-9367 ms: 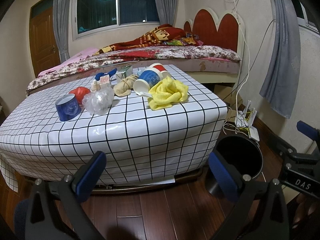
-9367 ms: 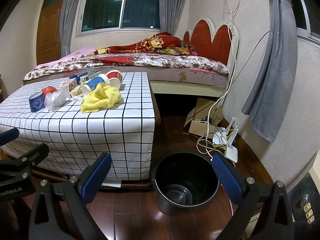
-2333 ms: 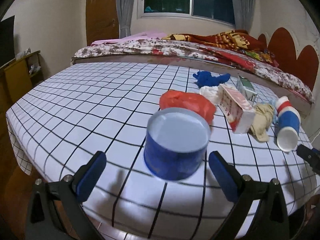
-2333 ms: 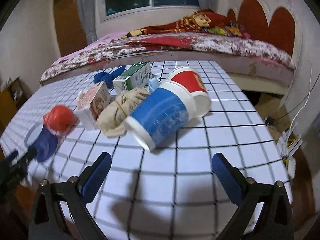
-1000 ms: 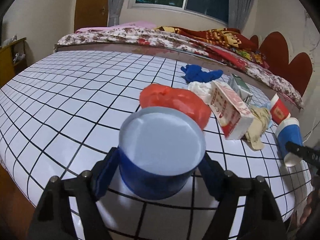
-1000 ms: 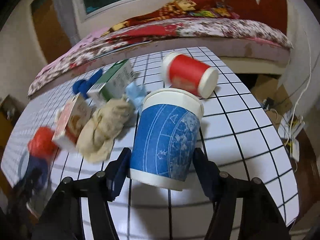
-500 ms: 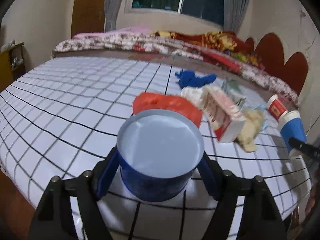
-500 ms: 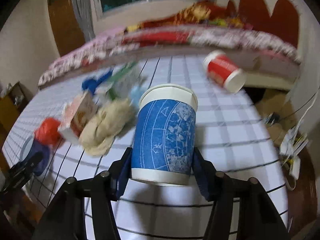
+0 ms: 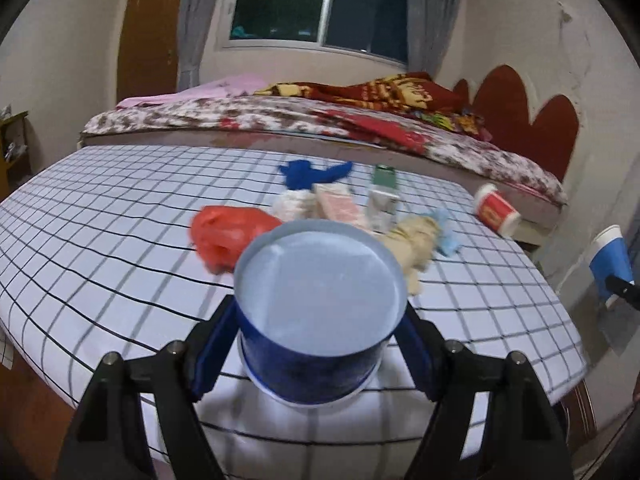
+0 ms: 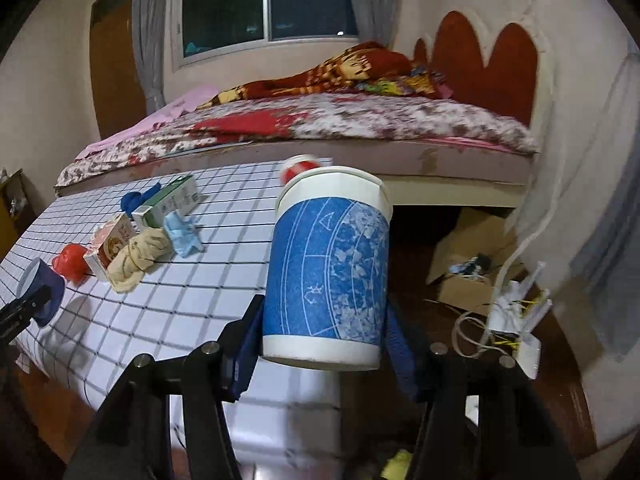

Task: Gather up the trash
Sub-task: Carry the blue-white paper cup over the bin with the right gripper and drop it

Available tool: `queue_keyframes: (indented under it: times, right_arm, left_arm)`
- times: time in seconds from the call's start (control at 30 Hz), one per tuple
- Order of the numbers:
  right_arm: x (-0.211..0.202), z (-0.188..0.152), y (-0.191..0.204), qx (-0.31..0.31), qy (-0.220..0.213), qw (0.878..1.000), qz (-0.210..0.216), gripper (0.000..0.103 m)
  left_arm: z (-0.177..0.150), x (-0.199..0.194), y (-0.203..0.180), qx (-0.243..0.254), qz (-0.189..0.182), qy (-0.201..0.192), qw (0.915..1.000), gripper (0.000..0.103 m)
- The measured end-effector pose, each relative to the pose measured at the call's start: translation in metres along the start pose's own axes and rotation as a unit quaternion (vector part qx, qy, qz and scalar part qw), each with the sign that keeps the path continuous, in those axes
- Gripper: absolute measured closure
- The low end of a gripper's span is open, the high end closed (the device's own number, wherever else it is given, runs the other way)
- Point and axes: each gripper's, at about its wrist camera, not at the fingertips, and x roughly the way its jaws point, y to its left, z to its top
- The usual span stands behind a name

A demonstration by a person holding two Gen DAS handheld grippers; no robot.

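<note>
My left gripper [image 9: 316,352] is shut on a short blue tub [image 9: 318,308] with a pale inside, lifted above the checked table [image 9: 100,216]. My right gripper [image 10: 322,340] is shut on a tall blue paper cup [image 10: 330,276], held upside down past the table's right edge. In the left wrist view that blue paper cup [image 9: 610,266] shows at far right. In the right wrist view the blue tub [image 10: 40,290] sits at far left. On the table lie a red bag [image 9: 228,232], a pink carton [image 9: 340,206], a green carton [image 9: 384,194], a beige rag [image 9: 412,240] and a red cup [image 9: 496,210].
A blue cloth [image 9: 312,174] and a light blue scrap [image 10: 182,234] also lie on the table. Beyond it stands a bed [image 10: 360,120] with a red headboard. A cardboard box [image 10: 472,252], cables and a white device [image 10: 516,316] clutter the wooden floor at right.
Both grippers have risen with their loads. The right one has swung right, so the blue cup now hangs past the table's edge over the floor. The tub is clear of the table.
</note>
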Motion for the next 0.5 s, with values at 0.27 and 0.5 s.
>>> queue_keyframes:
  times: [0.27,0.5]
  right_arm:
    - [-0.050,-0.051,-0.048,-0.007,0.018,1.000,-0.018,0.044]
    - [-0.071,-0.089,-0.080,0.014,0.030,0.999,-0.018,0.044]
  left_arm:
    - [-0.015,-0.019,-0.072,0.043,-0.058,0.007,0.9974,0.027]
    - [-0.031,-0.036,-0.145,0.088,-0.115,0.021,0.9892,0.027]
